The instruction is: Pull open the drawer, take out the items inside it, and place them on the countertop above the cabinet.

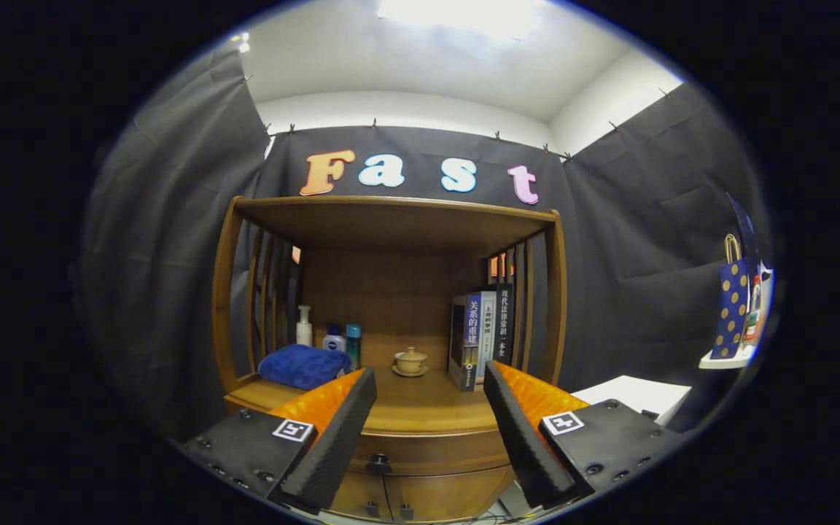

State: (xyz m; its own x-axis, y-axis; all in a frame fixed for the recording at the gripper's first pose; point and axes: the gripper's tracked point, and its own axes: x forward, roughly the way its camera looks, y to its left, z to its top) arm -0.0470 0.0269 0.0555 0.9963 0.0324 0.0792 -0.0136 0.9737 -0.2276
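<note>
The hand-held gripper is spread wide and holds nothing, facing the wooden cabinet; the drawer sits shut just under the desk, its dark knob low between the fingers and nearer the left one. On the desk beyond the fingers: a blue towel, bottles, a lidded cup, books. I judge the first step is in hand: reaching for the knob; next the fingers must drop, centre on the knob, close on it, then pull straight back; what is inside is hidden.
</note>
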